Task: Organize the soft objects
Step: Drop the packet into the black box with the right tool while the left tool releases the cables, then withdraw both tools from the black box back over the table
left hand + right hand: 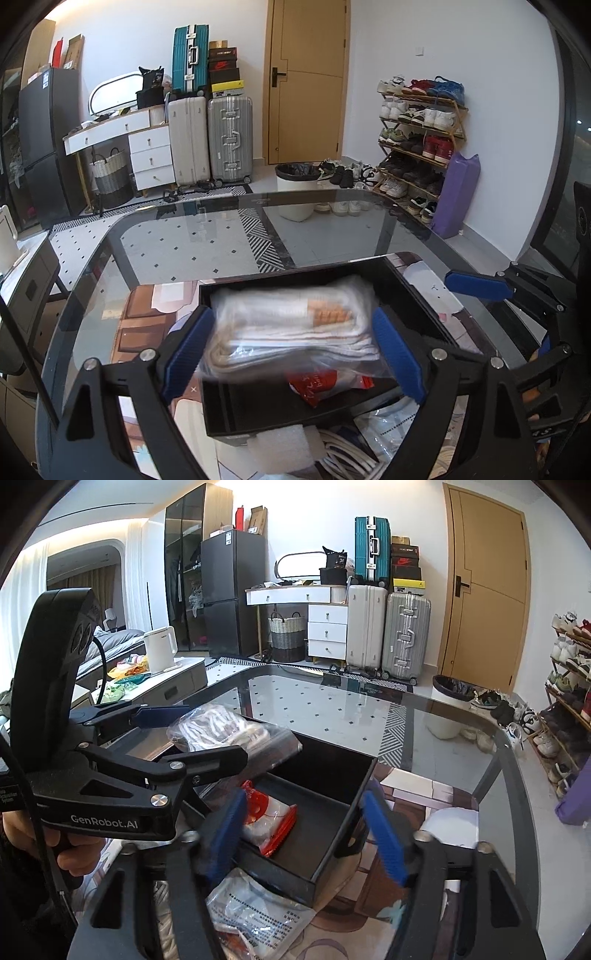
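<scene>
A black open box [410, 280] [332, 775] sits on a patterned mat on the glass table. My left gripper [291, 347] is shut on a clear bag of folded white cloth [291, 325] and holds it above the box; the bag also shows in the right wrist view [221, 731]. A red and white packet [317, 386] [269, 823] lies inside the box. My right gripper [303, 834] is open and empty, just in front of the box's near wall. A white printed bag [251, 915] lies under it.
White cord [351, 458] and a white foam piece [284, 446] lie on the mat in front of the box. The glass table's edge [513, 746] curves round on the right. A bin, suitcases and a shoe rack stand on the floor beyond.
</scene>
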{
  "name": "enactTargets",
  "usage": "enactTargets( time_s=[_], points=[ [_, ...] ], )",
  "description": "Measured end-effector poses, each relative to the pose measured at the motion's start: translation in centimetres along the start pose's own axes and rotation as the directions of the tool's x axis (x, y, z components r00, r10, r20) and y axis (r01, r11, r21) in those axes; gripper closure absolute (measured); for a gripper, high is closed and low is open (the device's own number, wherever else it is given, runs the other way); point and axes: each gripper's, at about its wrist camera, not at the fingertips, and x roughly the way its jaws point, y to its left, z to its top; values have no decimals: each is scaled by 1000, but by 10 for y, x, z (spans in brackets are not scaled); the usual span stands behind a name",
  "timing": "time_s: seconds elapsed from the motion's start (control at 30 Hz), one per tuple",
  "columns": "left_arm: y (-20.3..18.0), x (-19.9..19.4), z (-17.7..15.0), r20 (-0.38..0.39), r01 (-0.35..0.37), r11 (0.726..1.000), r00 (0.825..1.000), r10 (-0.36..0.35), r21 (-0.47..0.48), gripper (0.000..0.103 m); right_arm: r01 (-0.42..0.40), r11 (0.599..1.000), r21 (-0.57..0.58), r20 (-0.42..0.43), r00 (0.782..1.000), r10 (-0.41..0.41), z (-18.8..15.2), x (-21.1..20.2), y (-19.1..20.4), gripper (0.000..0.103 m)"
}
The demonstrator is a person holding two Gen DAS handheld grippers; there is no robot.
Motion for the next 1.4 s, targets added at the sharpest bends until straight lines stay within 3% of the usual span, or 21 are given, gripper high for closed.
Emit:
enactTargets(
  time_s=[0.13,0.27,0.8,1.4],
  points=[
    [-1,-12,0,17,-2,1000,1000,2,18,0,16,1000,9,8,1000,-16,-4,-10,1,13],
    [-1,-23,-4,19,-20,999,1000,20,40,0,8,999,49,-5,1000,-8,-12,-18,0,2],
    [12,-72,-37,46,-26,1000,999,27,-15,0,-26,992,122,-6,1000,27,-45,-53,13,1],
    [10,-84,-70,14,-24,1000,1000,24,-20,0,-47,992,114,-73,996,55,-84,-65,33,1]
  ],
)
